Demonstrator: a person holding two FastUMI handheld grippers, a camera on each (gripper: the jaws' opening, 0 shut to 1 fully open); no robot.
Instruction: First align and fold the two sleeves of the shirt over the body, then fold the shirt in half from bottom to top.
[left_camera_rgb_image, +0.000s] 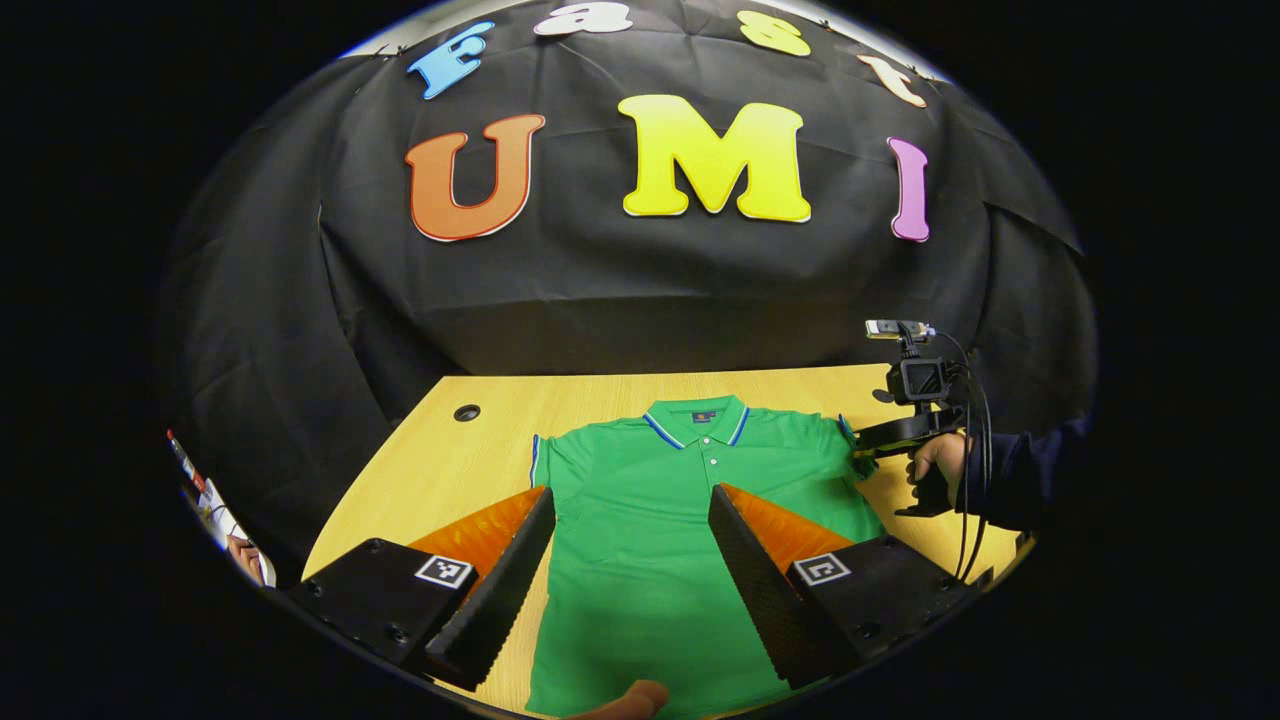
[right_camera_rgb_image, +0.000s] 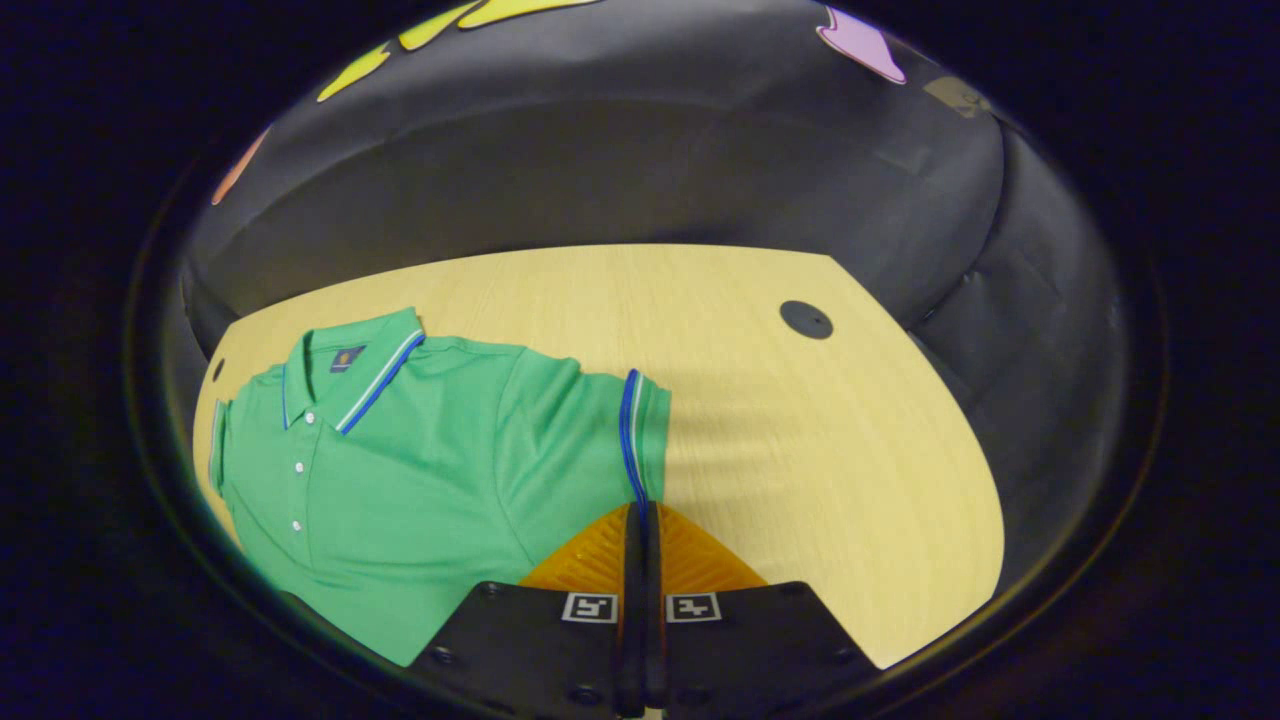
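A green polo shirt (left_camera_rgb_image: 640, 560) (right_camera_rgb_image: 400, 470) with a blue-trimmed collar lies flat on the wooden table (left_camera_rgb_image: 440, 470) (right_camera_rgb_image: 820, 460), collar toward the wall. My left gripper (left_camera_rgb_image: 630, 494) hovers open above the shirt's chest, nothing between its fingers. In the right gripper view, my right gripper (right_camera_rgb_image: 640, 512) is shut on the blue-striped cuff of the shirt's sleeve (right_camera_rgb_image: 580, 440), which still lies spread out to the side. The left gripper view shows that right gripper (left_camera_rgb_image: 868, 448) at the sleeve's tip, held by a hand (left_camera_rgb_image: 940, 455). The other sleeve (left_camera_rgb_image: 545, 462) lies flat by the shoulder.
A round cable hole (left_camera_rgb_image: 467, 412) (right_camera_rgb_image: 806, 319) sits in each far corner region of the table. Bare wood stretches beyond the held sleeve. The black cloth wall rises right behind the table. A fingertip (left_camera_rgb_image: 630, 700) shows at the bottom of the left gripper view.
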